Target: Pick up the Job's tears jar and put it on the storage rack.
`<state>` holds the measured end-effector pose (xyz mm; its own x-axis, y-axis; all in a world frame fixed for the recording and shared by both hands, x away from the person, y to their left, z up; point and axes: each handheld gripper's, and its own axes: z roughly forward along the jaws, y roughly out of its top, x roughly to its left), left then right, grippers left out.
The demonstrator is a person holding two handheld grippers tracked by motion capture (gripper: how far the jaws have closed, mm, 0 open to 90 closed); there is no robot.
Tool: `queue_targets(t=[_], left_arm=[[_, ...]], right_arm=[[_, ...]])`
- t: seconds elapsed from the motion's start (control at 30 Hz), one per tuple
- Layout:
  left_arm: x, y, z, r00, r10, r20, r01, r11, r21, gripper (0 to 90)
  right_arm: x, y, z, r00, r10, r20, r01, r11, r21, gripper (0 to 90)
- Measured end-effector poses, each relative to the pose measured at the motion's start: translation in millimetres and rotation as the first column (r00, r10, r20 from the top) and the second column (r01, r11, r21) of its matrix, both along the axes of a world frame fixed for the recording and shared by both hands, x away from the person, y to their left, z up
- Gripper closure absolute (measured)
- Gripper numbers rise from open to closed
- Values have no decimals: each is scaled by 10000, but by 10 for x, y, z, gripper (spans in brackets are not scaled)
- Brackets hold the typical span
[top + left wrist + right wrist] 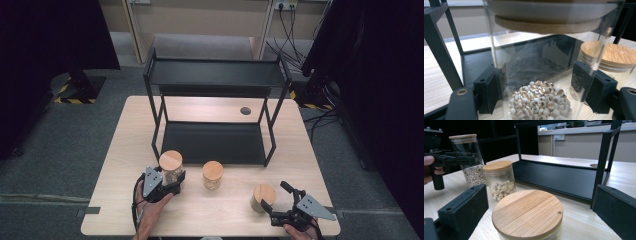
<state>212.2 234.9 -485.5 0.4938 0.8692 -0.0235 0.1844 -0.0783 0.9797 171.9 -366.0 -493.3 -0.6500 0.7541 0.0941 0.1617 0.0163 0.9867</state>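
Observation:
Three glass jars with bamboo lids stand along the table's front. The tall jar [171, 165], part full of small pale grains [539, 102], sits between the jaws of my left gripper [172, 177], whose pads [489, 91] press on its glass wall. A shorter jar [212, 174] of larger round seeds [500, 188] stands in the middle. My right gripper [273, 196] is open around the low third jar [263, 195]. In the right gripper view its wooden lid [527, 212] lies between the jaws with a gap on each side.
A black two-tier metal rack [215, 142] stands at the middle and back of the wooden table [210, 215], its lower shelf right behind the jars. A round cable hole [245, 110] is in the tabletop behind it. Dark curtains flank the table.

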Motion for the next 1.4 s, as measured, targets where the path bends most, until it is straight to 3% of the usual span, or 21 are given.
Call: queue_targets(t=[0.47, 0.8, 1.4], left_arm=[[-6, -57, 65, 10000, 8, -60, -6, 9998, 200, 254], [39, -78, 171, 10000, 27, -42, -27, 10000, 53, 255], [263, -152, 368, 9999, 107, 43, -107, 9998, -137, 254]], right_arm=[[2, -2, -2, 10000, 20, 4, -20, 10000, 24, 5], [5, -4, -4, 10000, 12, -18, -11, 10000, 58, 5], [5, -11, -5, 10000, 24, -16, -24, 10000, 84, 5]])
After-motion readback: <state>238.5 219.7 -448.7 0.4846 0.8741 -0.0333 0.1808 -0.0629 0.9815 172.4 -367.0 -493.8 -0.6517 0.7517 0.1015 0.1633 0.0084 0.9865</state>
